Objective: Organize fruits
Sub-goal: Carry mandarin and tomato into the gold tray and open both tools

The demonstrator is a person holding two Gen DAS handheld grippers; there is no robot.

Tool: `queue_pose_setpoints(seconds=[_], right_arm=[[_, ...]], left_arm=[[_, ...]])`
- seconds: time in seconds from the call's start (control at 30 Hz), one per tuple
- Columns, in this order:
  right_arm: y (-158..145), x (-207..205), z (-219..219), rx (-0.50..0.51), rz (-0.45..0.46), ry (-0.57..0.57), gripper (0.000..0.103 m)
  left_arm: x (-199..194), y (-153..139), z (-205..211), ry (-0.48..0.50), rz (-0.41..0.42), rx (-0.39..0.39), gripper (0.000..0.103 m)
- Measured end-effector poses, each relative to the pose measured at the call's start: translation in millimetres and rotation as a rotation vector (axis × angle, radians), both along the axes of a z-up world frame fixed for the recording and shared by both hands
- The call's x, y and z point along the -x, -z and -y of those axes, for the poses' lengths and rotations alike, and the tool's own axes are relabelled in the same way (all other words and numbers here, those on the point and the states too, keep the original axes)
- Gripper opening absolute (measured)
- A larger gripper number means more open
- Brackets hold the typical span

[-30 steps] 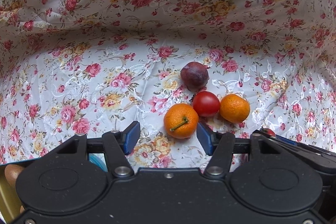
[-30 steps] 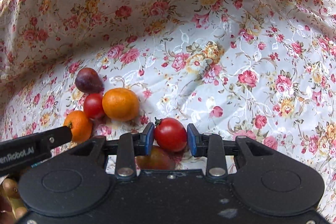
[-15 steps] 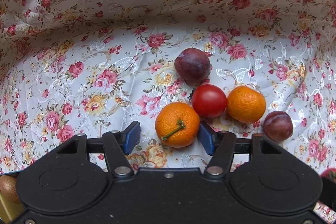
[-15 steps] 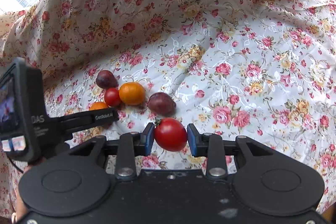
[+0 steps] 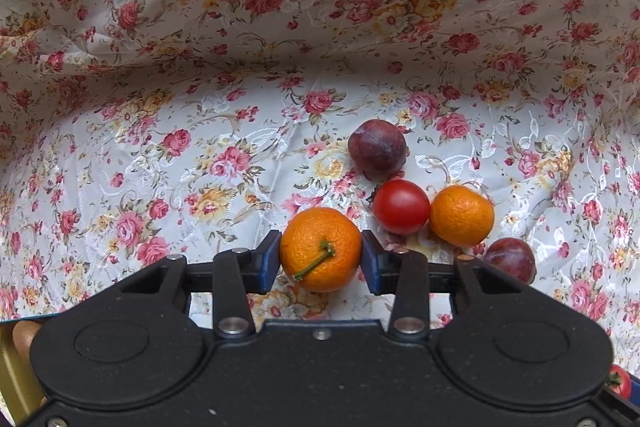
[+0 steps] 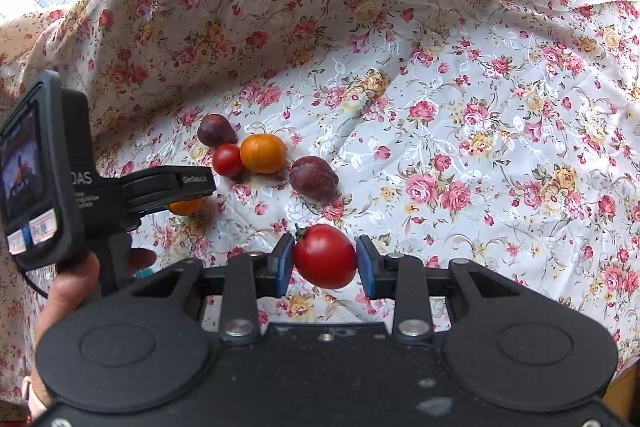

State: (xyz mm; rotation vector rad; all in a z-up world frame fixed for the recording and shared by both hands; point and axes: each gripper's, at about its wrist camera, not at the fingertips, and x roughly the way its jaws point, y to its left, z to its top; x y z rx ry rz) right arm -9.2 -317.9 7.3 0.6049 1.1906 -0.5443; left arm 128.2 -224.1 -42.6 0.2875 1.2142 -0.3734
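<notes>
The round orange mandarin with a green stem (image 5: 320,249) is pinched between the left gripper (image 5: 320,261) pads, low over the floral cloth (image 5: 200,155); it is best lifted straight, clear of the red tomato (image 5: 401,207) just ahead-right. A second ago those pads were spread. A stemmed red tomato (image 6: 325,255) is clamped by the right gripper (image 6: 325,265).

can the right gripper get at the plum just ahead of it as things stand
Probably not: the way to the near plum looks free, but the right gripper has its jaws shut on a tomato, which it would have to put down first.
</notes>
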Motion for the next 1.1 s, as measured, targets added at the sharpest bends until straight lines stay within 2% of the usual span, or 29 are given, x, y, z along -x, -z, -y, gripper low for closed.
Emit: queue_pose_setpoints(seconds=[0.1,0.33,0.57,0.9,1.1], right_arm=[[-1.1,0.6,0.2,-0.004,-0.013,0.008,0.034],[-7.8,-2.5,-15.7,-0.025,-0.010,-0.035,0.034],[-13.7,-15.5,-48.6,-0.080,-0.005,-0.120,0.034],[-10.9,-48.2,-117.6,-0.160,0.009,-0.280,0.034],[-4.4,-65.6,-151.0,-0.137,-0.015,-0.368,0.034]], left_arm=[[9.3,-19.7,-8.4,-0.009,0.014,0.016,0.049],[33.8,-57.1,-39.2,-0.042,0.051,-0.001,0.049],[46.0,-77.5,-92.2,-0.128,0.055,-0.014,0.050],[54.2,-63.9,-193.6,-0.322,0.031,-0.059,0.050],[40.5,-60.3,-223.5,-0.382,0.028,-0.060,0.050]])
